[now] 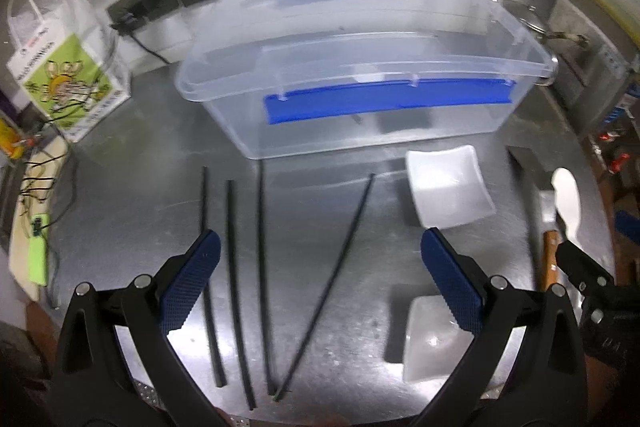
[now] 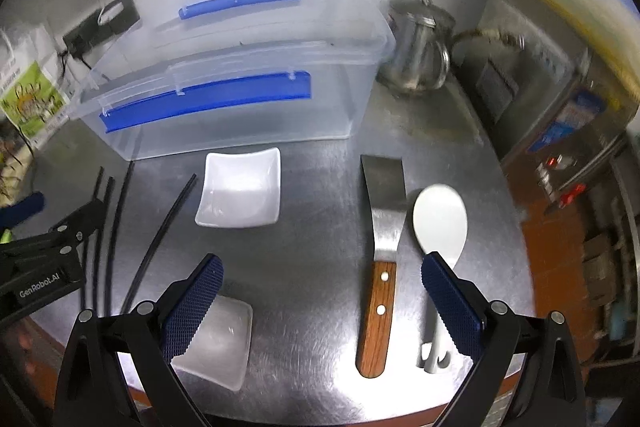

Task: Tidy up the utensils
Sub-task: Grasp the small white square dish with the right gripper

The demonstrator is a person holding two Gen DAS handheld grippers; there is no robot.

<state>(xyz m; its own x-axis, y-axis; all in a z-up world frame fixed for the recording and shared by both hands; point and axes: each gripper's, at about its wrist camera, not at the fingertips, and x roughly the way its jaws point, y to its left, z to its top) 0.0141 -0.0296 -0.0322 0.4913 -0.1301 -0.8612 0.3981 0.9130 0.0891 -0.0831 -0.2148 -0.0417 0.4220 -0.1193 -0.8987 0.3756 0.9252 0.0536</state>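
Left wrist view: left gripper (image 1: 320,247) jaws wide, nothing held, poised over four black chopsticks (image 1: 262,267) lying loose on the steel table (image 1: 340,327), the clear storage box (image 1: 360,99) with blue latches standing open beyond. Right gripper (image 2: 320,267) jaws likewise wide and unladen, above a wooden-handled spatula (image 2: 378,291) and white rice paddle (image 2: 440,223); two white square dishes (image 2: 240,191) nearby. Chopsticks judged light, stiff, thin, prone to roll: pinch mid-length; spatula best taken by its handle.
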